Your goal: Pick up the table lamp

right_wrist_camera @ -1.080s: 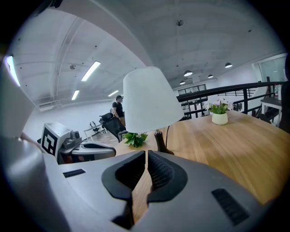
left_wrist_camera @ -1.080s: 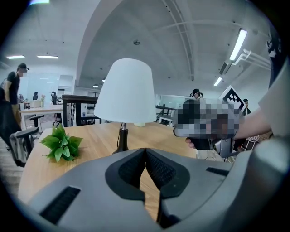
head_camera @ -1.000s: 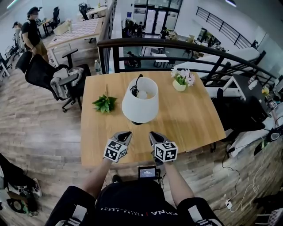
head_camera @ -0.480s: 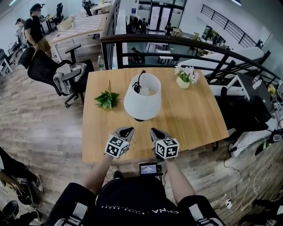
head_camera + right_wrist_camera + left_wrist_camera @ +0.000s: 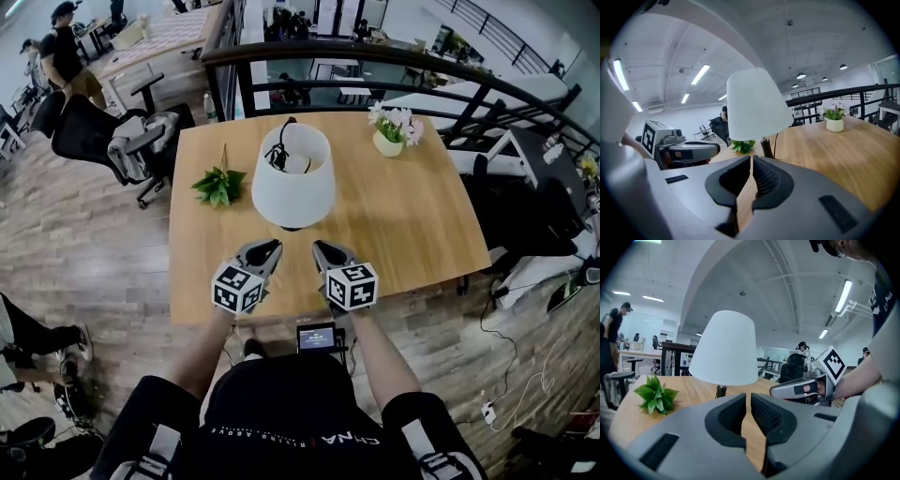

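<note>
Table lamp (image 5: 292, 192) upright, ahead of both grippers, untouched; left gripper (image 5: 274, 247), right gripper (image 5: 318, 247): fingers (image 5: 727, 414) together, empty.

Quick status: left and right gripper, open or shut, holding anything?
Left gripper: closed, empty, not touching the white-shaded table lamp.
Right gripper: closed, empty.

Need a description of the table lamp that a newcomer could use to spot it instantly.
Find the square wooden table by the dark railing. Near its middle stands the table lamp, between a green leafy sprig on its left and a small pot of pale flowers at the far right. It is the tallest of the three and the only one with a white tapered shade.
</note>
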Demonstrator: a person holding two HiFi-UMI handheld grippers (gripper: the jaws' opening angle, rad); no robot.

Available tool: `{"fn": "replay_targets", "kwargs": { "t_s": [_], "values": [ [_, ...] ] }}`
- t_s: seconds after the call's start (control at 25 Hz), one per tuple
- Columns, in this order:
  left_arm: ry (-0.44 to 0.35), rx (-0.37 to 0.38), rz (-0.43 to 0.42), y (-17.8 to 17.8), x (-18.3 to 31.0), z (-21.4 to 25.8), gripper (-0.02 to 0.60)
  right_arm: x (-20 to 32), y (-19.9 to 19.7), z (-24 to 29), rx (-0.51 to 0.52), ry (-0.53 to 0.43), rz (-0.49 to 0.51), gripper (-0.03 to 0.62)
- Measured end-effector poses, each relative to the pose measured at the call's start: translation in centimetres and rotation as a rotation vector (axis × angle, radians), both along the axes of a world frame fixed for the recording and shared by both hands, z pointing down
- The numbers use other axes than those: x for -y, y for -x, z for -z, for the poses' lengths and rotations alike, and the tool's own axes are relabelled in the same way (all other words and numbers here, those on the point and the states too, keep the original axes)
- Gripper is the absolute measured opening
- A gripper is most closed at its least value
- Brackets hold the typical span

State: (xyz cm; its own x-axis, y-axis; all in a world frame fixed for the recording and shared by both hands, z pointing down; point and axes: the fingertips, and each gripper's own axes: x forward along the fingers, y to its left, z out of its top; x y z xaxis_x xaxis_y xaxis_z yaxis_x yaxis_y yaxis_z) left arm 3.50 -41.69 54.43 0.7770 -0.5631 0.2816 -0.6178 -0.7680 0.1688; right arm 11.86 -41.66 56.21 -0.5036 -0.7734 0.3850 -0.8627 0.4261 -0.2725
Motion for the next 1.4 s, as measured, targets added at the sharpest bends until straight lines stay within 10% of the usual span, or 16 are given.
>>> {"fn": "replay_targets", "kwargs": {
  "t_s": [0.48, 1.4],
  "values": [
    [-0.083, 0.013, 0.248, 0.5, 3.2, 3.9, 0.262, 2.9, -2.5, -2.3, 0.034, -0.012, 0.09, 0.04],
    [-0.199, -0.022, 0.207, -0.1, 9.1, 5.3, 0.268, 13.3, 0.9, -4.8, -0.077, -0.28, 0.054, 0.146]
  ]
}}
